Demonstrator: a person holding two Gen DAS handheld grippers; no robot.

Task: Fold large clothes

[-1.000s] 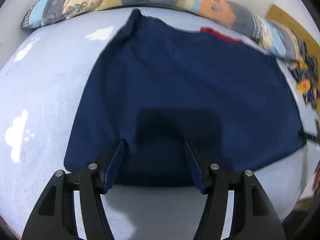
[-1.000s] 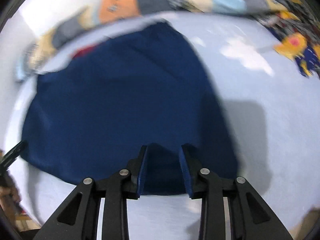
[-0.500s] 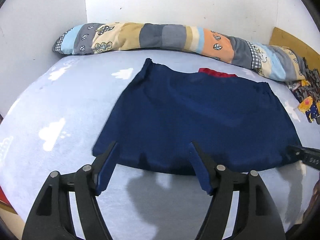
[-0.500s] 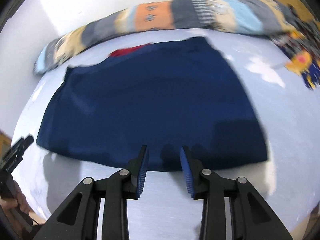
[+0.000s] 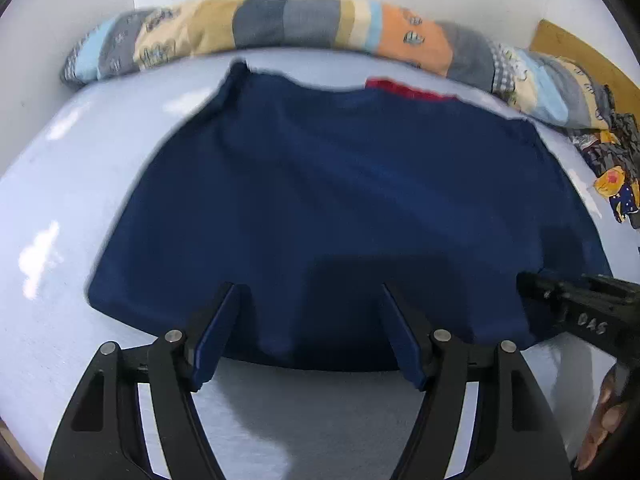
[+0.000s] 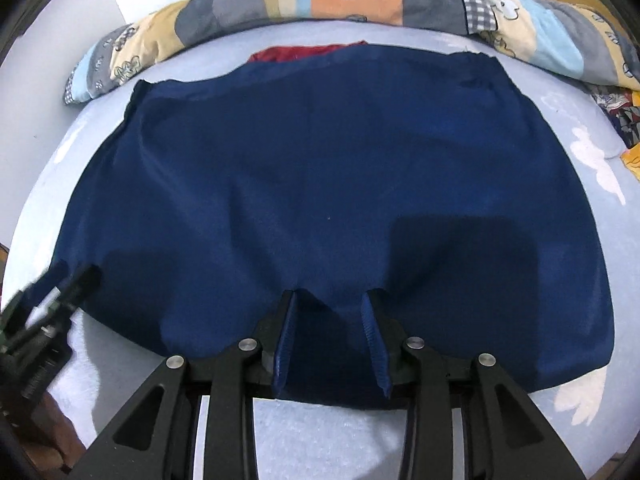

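A large navy garment [image 5: 340, 208] lies spread flat on the pale blue bed sheet [image 5: 60, 208], with a red patch [image 5: 404, 89] at its far edge. It also fills the right wrist view [image 6: 320, 184]. My left gripper [image 5: 310, 320] is open, its fingers over the garment's near hem at the left half. My right gripper [image 6: 332, 328] is open, narrower, with the near hem lying between its fingers. The right gripper also shows at the right edge of the left wrist view [image 5: 580, 312]. The left one shows at the lower left of the right wrist view [image 6: 44, 320].
A long patchwork bolster [image 5: 320, 28] lies along the far wall. Patterned clothes [image 5: 616, 176] are heaped at the far right of the bed. A wooden board [image 5: 580, 56] leans at the back right. White cloud prints dot the sheet [image 6: 592, 160].
Both grippers have come forward and down toward the garment's near hem. The hem now lies between the right gripper's fingers. Both stay open.
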